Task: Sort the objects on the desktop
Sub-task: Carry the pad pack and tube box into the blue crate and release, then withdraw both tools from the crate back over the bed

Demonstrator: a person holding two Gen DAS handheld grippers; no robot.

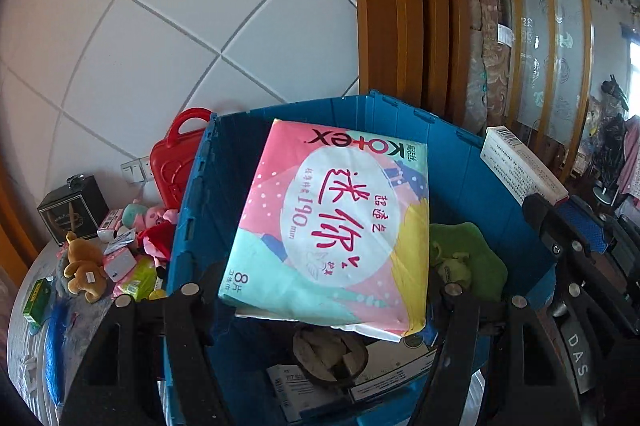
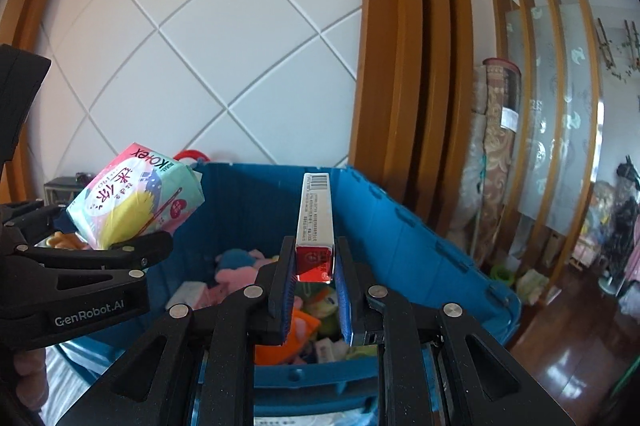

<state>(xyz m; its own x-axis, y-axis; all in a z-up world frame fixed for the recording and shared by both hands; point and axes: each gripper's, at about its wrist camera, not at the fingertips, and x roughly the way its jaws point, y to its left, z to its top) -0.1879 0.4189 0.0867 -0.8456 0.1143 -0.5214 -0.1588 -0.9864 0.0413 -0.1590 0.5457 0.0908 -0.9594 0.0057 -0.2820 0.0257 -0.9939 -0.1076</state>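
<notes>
My left gripper (image 1: 322,282) is shut on a pink and teal Kotex pack (image 1: 332,222), held tilted above an open blue bin (image 1: 380,102). In the right wrist view the same pack (image 2: 136,194) sits in the left gripper (image 2: 116,230) at the left, over the bin's near left corner. My right gripper (image 2: 315,258) is shut on a long narrow red and white box (image 2: 316,218) that points away from me over the bin (image 2: 248,210). The left wrist view shows that box (image 1: 520,166) and the right gripper (image 1: 556,202) at the bin's right rim. Plush toys and small packs lie inside the bin.
Left of the bin, a cloth-covered table (image 1: 24,346) carries a red case (image 1: 176,154), a black box (image 1: 72,206), a brown bear (image 1: 82,266), a green box (image 1: 36,302) and several small packs. A wooden pillar (image 2: 404,66) and rolled rugs (image 2: 496,146) stand behind the bin.
</notes>
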